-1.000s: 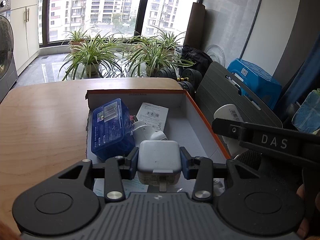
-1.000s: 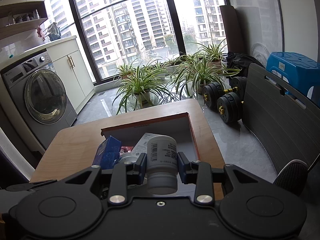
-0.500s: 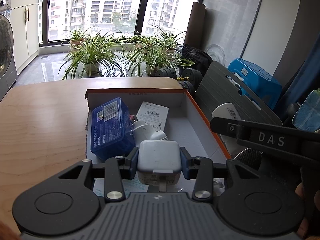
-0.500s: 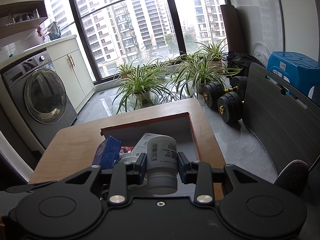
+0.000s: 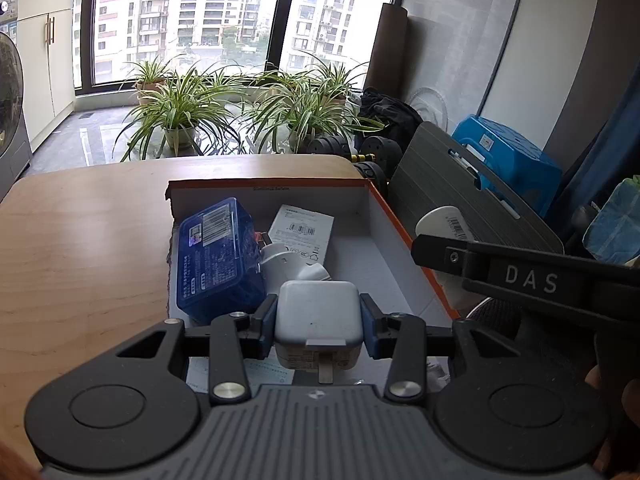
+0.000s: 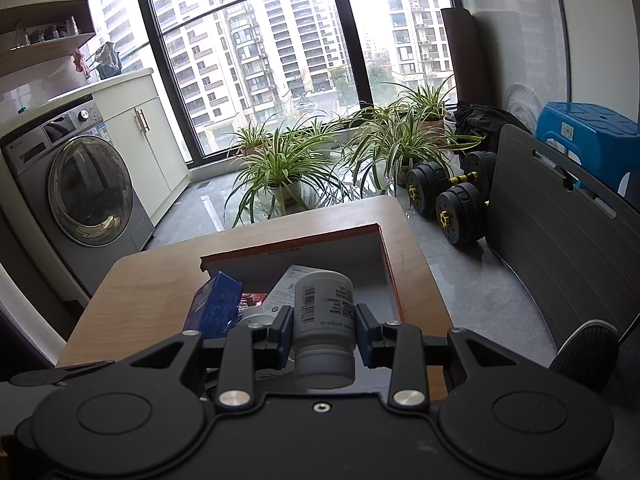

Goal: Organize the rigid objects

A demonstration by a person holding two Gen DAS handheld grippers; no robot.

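Between the blue pads of the left gripper [image 5: 319, 322] sits a white charger [image 5: 318, 316], clamped on both sides, its prong pointing back at the camera. Over the last second nothing has shifted: both hands hang where they were, neither grip has loosened. The right gripper [image 6: 323, 330] likewise pinches a white bottle [image 6: 323, 320] around its middle, cap toward the camera, barcode label up. Both loads hover above the near end of the box [image 5: 394, 222], so I judge this a pause just ahead of setting them down, not a step completed. Just past the charger, inside the box, lie a white plug [image 5: 294, 262], a blue case [image 5: 218, 256] along the left wall and a flat white carton [image 5: 302, 232] toward the back. Its right half looks bare, the likeliest spot for either piece. Farther off, the table [image 5: 80, 248] ends before potted plants [image 5: 180, 108] at the window
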